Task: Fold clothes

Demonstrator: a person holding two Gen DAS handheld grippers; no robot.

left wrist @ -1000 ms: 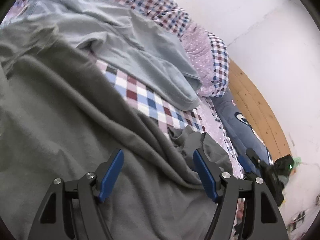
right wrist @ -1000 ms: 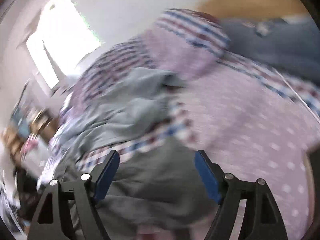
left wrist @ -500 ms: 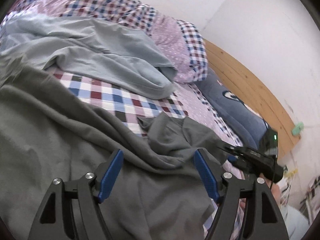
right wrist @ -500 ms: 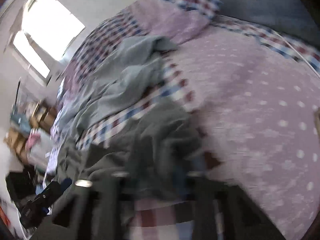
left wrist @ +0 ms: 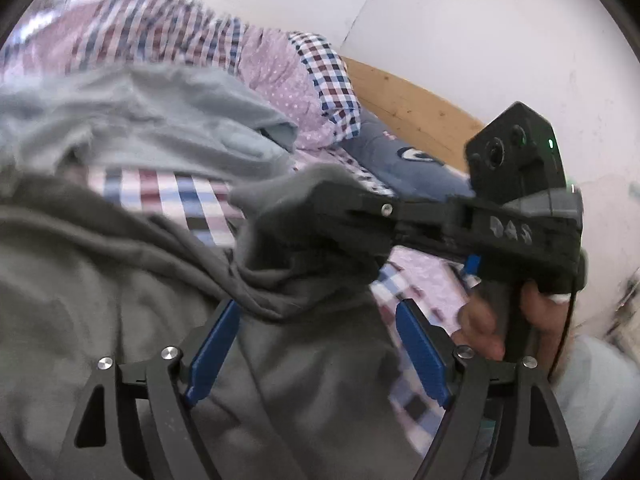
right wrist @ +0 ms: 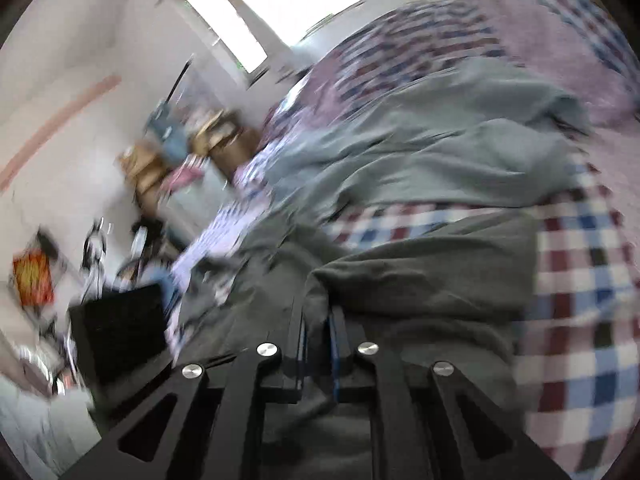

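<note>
A dark grey garment (left wrist: 80, 288) lies spread over the checked bedcover (left wrist: 168, 192). My left gripper (left wrist: 316, 344) hovers open just above it, blue pads wide apart with only cloth below them. In the left wrist view my right gripper (left wrist: 320, 216) comes in from the right, shut on a bunched edge of the grey garment and lifting it. The right wrist view shows the same grey garment (right wrist: 420, 280) pinched between my right gripper's (right wrist: 318, 344) closed blue pads. A light blue-grey garment (left wrist: 160, 128) lies crumpled further back on the bed, also seen as a blue-grey heap (right wrist: 440, 140).
A wooden headboard (left wrist: 408, 108) and a dark blue pillow (left wrist: 400, 160) stand at the bed's far right by the white wall. A hand (left wrist: 488, 320) holds the right gripper's handle. Cardboard boxes (right wrist: 172, 160) and clutter sit beside the bed under a bright window (right wrist: 272, 4).
My right gripper has shut on the grey garment's edge and lifted it into the left wrist view. The left gripper stayed open and tilted up toward the headboard.
</note>
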